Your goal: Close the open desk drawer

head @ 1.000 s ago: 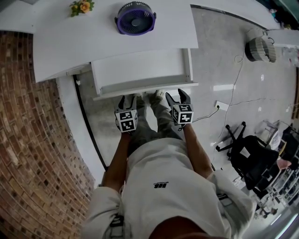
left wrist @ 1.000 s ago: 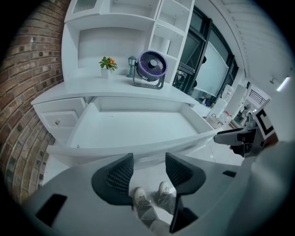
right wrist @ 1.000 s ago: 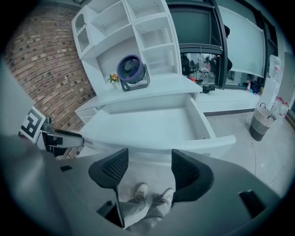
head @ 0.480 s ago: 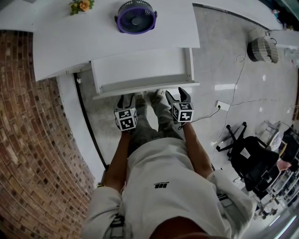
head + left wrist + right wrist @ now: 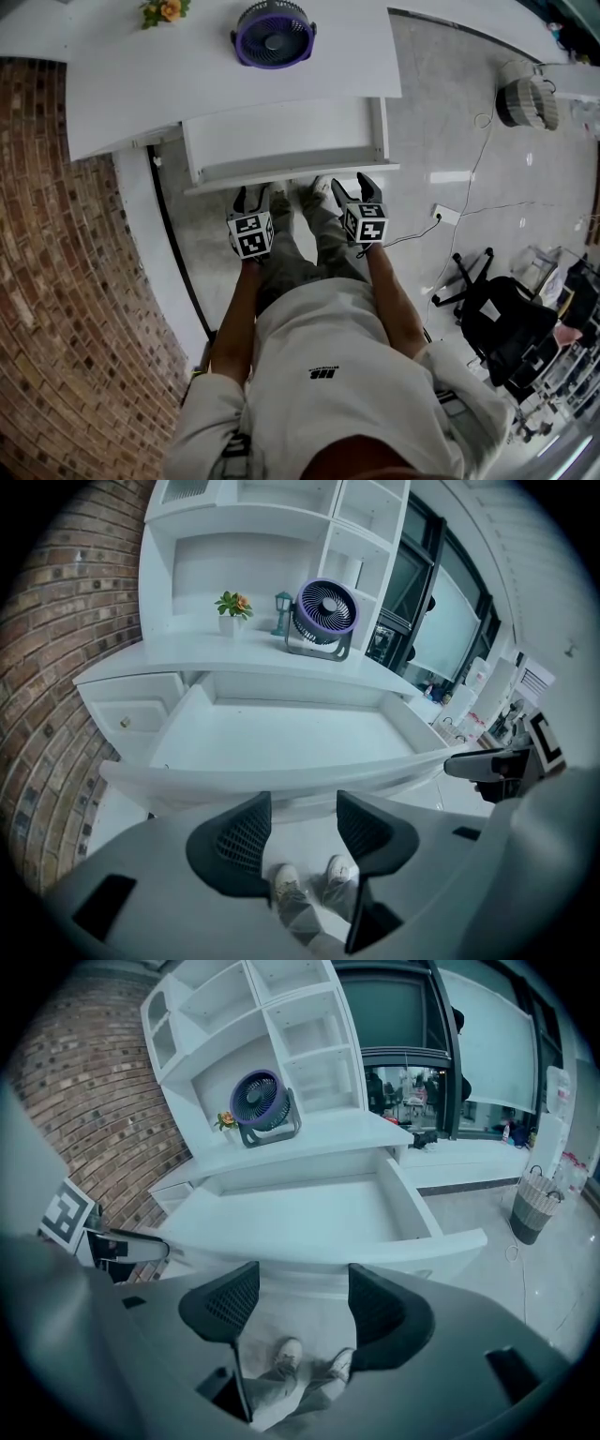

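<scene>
The white desk drawer stands pulled out from under the white desk top; its inside looks empty. Its front panel faces me. My left gripper is open just below the panel's left half, its tips at or nearly at the panel. My right gripper is open below the right half, equally near. In the left gripper view the drawer front runs right above the open jaws of the left gripper. In the right gripper view the drawer front sits just above the right gripper.
A purple fan and a small potted flower stand on the desk top. A brick wall runs along the left. A power strip with cable, a wicker basket and a black chair are on the floor to the right.
Both grippers have moved slightly forward toward the drawer front. The drawer itself looks unmoved or barely moved.
</scene>
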### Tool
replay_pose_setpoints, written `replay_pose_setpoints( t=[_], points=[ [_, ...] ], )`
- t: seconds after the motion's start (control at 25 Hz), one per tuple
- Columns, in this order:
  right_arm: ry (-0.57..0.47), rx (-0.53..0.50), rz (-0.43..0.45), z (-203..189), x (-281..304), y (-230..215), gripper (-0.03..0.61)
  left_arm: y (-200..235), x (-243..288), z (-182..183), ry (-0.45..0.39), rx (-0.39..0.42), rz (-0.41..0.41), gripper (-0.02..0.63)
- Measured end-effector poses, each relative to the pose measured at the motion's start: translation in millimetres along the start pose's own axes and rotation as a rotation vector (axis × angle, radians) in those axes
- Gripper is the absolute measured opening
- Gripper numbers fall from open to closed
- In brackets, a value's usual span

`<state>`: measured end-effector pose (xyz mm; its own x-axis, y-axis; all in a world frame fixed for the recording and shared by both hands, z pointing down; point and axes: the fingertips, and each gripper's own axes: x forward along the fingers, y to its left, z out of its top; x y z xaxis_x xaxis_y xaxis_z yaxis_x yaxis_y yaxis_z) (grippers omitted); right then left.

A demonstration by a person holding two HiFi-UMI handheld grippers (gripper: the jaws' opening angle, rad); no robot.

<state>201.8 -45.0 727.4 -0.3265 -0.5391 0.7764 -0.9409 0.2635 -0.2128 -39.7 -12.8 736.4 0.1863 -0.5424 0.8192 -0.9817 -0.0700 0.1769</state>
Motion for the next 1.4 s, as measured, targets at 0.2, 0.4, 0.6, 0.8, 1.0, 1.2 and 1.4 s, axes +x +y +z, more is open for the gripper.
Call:
replay_pose_setpoints(
  t=[0.2, 0.4, 0.6, 0.8, 1.0, 1.2, 1.4],
  points=[
    [-0.004, -0.002, 0.002, 6, 3, -1, 0.287, 1, 3, 6, -0.010, -0.004, -0.001, 0.233],
    [-0.005, -0.001, 0.001, 10, 7, -1, 0.287, 3, 5, 10, -0.011, -0.003, -0.006, 0.233],
    [-0.004, 0.001, -0.005, 14, 10, -3, 0.287, 3, 8, 15, -0.011, 0.000, -0.012, 0.232],
    [-0.008, 0.003, -0.008, 21, 14, -3, 0.287, 5, 11, 21, -0.008, 0.004, -0.018, 0.232],
    [-0.004, 0.003, -0.008, 27, 18, -3, 0.287, 7, 15, 26, -0.004, 0.006, -0.021, 0.232],
    [0.001, 0.000, -0.011, 33, 20, -5, 0.287, 8, 18, 32, -0.004, 0.006, -0.022, 0.232],
    [-0.006, 0.003, -0.017, 38, 28, -8, 0.287, 9, 23, 39, -0.003, 0.012, -0.024, 0.232]
  ],
)
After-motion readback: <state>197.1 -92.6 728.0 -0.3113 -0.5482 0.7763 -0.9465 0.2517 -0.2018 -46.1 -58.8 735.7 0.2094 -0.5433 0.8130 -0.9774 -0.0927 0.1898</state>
